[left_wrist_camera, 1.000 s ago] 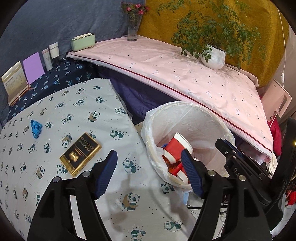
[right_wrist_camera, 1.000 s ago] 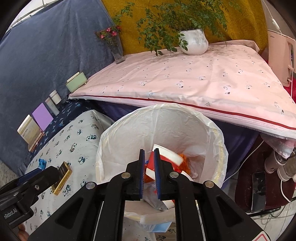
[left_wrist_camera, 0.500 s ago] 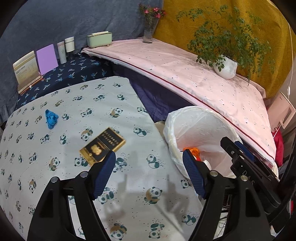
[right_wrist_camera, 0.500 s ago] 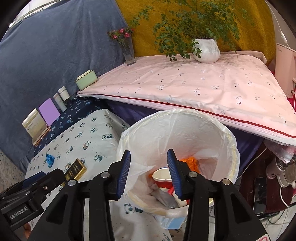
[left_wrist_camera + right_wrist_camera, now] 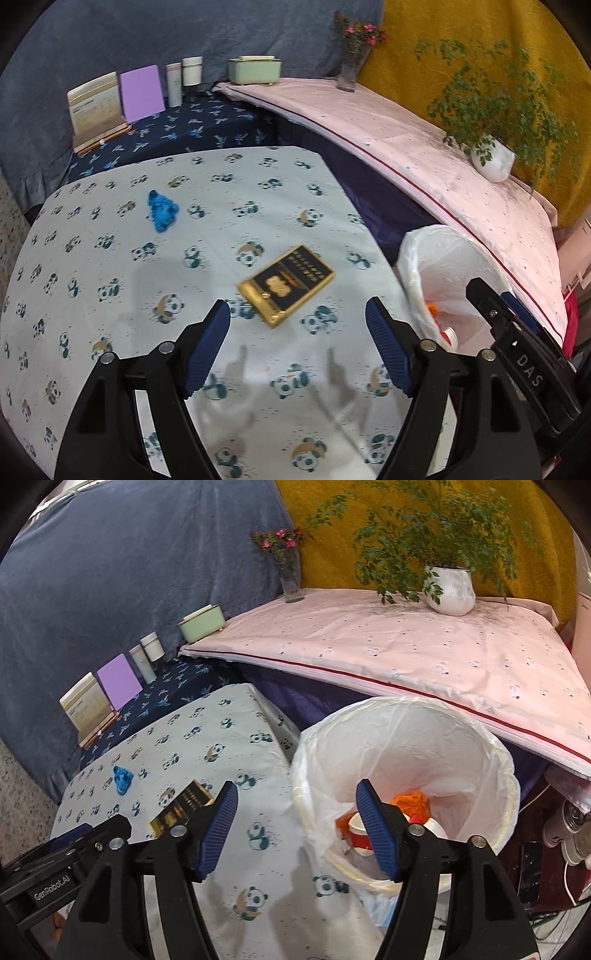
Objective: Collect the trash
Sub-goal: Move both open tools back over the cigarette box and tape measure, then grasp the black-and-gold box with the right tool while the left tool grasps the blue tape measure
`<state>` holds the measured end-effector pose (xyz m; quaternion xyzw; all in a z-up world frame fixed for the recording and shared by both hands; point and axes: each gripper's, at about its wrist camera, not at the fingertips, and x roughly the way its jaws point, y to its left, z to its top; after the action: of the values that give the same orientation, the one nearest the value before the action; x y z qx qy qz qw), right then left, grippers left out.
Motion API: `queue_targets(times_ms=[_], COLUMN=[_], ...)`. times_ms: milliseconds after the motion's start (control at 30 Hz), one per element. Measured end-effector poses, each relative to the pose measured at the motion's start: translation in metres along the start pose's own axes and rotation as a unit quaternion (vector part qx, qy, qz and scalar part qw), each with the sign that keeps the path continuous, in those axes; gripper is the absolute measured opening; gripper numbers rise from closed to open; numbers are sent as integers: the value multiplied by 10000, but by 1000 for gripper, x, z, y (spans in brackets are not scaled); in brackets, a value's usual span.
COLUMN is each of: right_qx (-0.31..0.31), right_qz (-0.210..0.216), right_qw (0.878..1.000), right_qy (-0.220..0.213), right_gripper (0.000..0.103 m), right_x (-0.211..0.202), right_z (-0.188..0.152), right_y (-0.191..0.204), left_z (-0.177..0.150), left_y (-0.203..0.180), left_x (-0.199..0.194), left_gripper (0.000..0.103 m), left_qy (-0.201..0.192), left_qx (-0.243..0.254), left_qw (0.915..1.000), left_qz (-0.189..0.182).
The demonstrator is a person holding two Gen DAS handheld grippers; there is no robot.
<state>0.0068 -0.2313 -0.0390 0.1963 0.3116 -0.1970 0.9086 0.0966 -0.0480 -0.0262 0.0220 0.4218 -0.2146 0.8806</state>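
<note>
A black and gold box lies flat on the panda-print table, just ahead of my open, empty left gripper. A crumpled blue scrap lies farther back on the left. The white-lined trash bin stands off the table's right edge and holds a red and white cup and orange scraps. My right gripper is open and empty, over the bin's near left rim. The box and the blue scrap also show in the right wrist view.
A pink-covered shelf runs behind the bin with a potted plant, a flower vase and a green box. Cards and small bottles stand on the dark blue surface at the back. Cables and a phone lie on the floor at right.
My right gripper opened over the bin and the cup it held now lies inside. Both grippers swung left, toward the table; the gold box now sits ahead of the left gripper.
</note>
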Motion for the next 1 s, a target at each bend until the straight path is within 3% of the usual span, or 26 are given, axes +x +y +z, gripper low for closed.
queue_targets(times_ms=[567,1000], right_qx=[-618,-620], right_qz=[442,246], right_qw=[9957,9938], right_qy=[534,887], right_gripper=[80,83], right_x=[37,92], right_z=[-31,-39], right_y=[96,145], left_z=[-5,21], left_y=[96,157], left_x=[11,38], left_gripper=[72,72], left_qy=[6,-36], left_qx=[-580,-1076], left_qw=[9957,9893], left_qz=[722,982])
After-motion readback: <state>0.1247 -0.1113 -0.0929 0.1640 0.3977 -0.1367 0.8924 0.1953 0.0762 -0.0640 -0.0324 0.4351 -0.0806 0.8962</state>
